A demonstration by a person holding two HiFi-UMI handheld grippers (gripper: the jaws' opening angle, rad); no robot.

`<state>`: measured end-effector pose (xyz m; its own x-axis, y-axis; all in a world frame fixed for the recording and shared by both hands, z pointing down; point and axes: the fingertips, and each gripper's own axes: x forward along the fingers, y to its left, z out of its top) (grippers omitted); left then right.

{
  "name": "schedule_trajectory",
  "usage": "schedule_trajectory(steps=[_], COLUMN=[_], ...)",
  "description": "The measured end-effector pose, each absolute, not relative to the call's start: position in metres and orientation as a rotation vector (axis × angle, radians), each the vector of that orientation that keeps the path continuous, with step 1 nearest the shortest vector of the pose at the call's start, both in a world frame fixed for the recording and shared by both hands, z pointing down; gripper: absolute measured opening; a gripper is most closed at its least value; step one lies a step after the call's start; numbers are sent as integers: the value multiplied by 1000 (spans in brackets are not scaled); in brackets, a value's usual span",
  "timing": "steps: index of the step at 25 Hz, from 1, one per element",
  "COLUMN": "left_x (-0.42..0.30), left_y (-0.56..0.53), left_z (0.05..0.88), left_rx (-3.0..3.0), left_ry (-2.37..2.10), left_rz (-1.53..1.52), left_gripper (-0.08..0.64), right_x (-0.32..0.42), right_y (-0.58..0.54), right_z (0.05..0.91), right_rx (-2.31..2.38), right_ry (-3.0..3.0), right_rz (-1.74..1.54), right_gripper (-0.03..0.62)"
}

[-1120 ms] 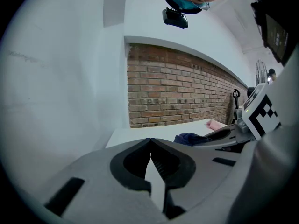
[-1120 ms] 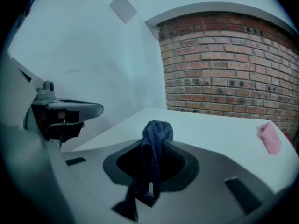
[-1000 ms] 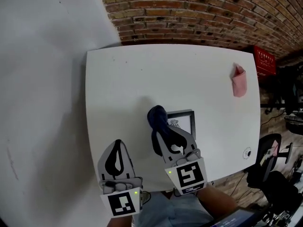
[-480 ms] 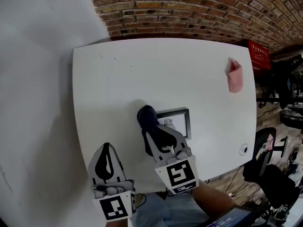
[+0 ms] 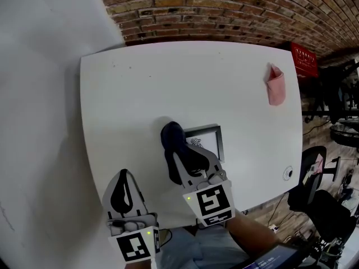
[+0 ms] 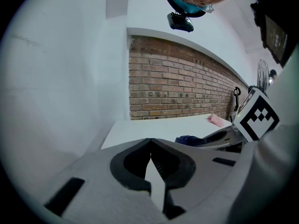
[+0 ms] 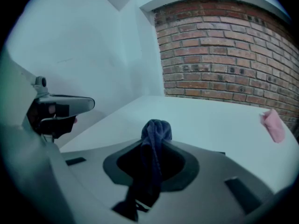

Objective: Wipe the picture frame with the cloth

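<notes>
A small black picture frame lies flat on the white table, partly covered by my right gripper. That gripper is shut on a dark blue cloth, which bulges out past the jaw tips at the frame's left edge. In the right gripper view the blue cloth hangs pinched between the jaws. My left gripper is held near the table's front edge, left of the frame, shut with nothing between its jaws. In the left gripper view the closed tips meet, and the cloth shows to the right.
A folded pink cloth lies near the table's far right corner. A brick wall runs behind the table, a white wall along its left. A round cable hole sits near the right front edge. Office chairs stand right of it.
The right gripper with the cloth has shifted slightly left over the frame's left part. The head view has drifted, so the table sits further left. The left gripper stays put.
</notes>
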<state>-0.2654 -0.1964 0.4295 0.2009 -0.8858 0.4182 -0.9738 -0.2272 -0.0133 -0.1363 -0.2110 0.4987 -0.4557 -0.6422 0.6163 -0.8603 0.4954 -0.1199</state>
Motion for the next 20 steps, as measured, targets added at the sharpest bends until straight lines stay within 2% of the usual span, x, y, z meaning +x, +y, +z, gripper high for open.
schedule_trajectory(steps=[20], left_x=[-231], left_y=[-198], left_z=[428], left_rx=[2289], left_ry=[-1710], left_rz=[503], left_gripper=[9], right_x=[-89], right_y=[-209], right_z=[502], right_rx=[1344], right_ry=[-2174], right_rz=[606], right_gripper=[81])
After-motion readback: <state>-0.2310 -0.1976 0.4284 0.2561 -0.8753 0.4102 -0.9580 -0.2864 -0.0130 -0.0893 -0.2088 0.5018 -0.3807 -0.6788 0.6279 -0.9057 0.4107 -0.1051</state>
